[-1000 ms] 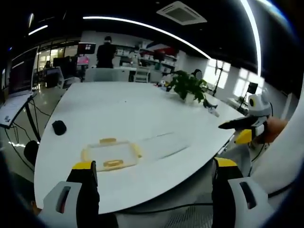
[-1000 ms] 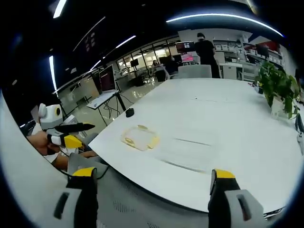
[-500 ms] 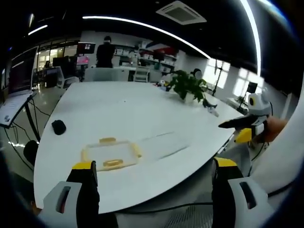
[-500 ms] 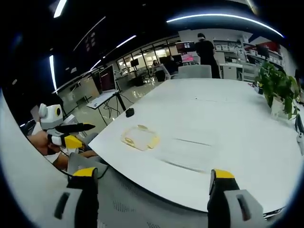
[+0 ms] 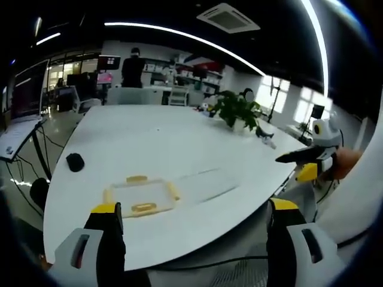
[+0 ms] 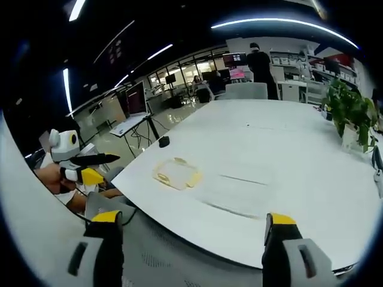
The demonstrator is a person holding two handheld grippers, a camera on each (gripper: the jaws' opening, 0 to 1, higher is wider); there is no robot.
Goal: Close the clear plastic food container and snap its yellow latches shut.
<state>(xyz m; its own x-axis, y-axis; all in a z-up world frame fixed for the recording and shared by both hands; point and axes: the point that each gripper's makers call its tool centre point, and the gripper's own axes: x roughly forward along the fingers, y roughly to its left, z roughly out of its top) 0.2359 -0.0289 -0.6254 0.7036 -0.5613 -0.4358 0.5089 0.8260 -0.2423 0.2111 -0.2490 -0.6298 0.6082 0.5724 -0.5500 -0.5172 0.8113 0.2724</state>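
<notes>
**Both tongs wide open, container ahead on the desk**

The clear container (image 5: pixel 141 197) with its yellow latches (image 5: pixel 143 207) sits flat on the white desk (image 5: pixel 179 143), near the edge closest to the person. It lies just ahead of the left tongs (image 5: pixel 194 239), slightly toward their left jaw, long side across the view. From the right tongs (image 6: pixel 191 245) it is farther off, ahead and leftward. Both tongs stand apart, holding nothing. The left looks nearer for the first reach.
</notes>
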